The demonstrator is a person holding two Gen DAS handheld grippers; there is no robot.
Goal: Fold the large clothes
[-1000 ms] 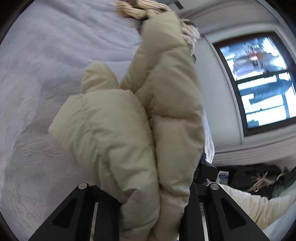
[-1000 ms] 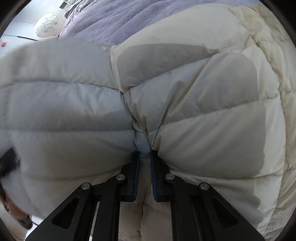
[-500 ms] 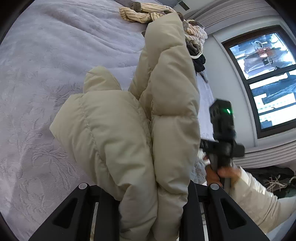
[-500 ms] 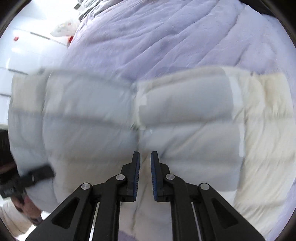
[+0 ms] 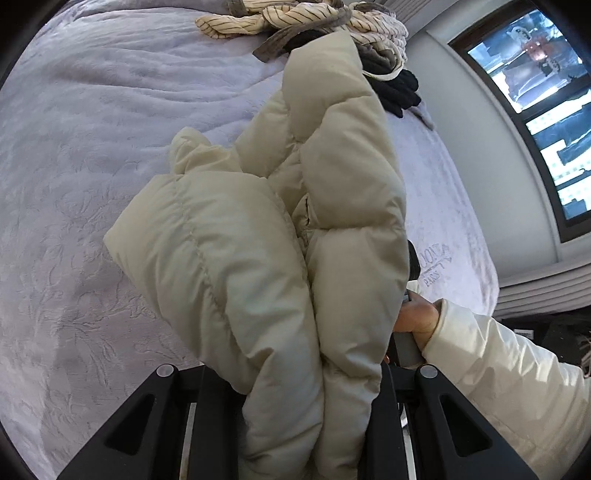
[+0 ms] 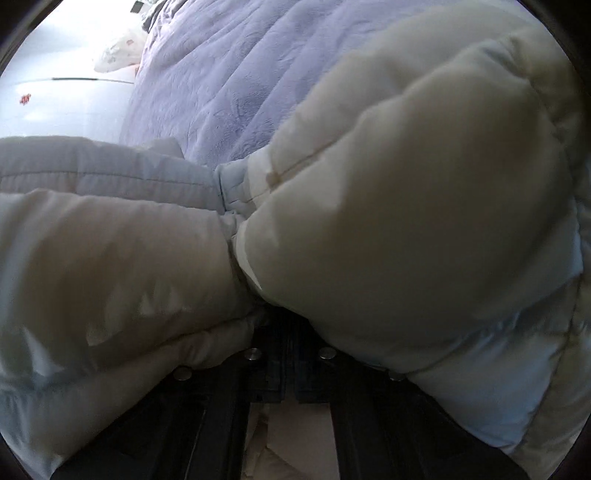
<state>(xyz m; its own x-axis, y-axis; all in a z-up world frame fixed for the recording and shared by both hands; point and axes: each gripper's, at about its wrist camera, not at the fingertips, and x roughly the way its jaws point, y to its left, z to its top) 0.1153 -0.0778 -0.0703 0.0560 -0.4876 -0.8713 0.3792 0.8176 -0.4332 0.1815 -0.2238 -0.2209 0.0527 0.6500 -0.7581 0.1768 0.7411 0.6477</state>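
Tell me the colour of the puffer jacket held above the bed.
Pale beige puffer jacket, clearest in the left wrist view.

A cream quilted puffer jacket (image 5: 258,280), thick and bunched into fat folds, is lifted above the lilac bed (image 5: 92,184), its padded panels bulging either side of a pinched seam.

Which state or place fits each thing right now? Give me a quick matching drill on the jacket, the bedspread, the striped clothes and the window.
Things:
1. puffy jacket
2. bedspread
3. striped clothes
4. window

Descriptions:
A. piled at the far end of the bed
B. lavender, lying under everything
C. set in the wall beside the bed
D. cream, bunched up and held

Pairs: 1-D, 2-B, 3-A, 4-C
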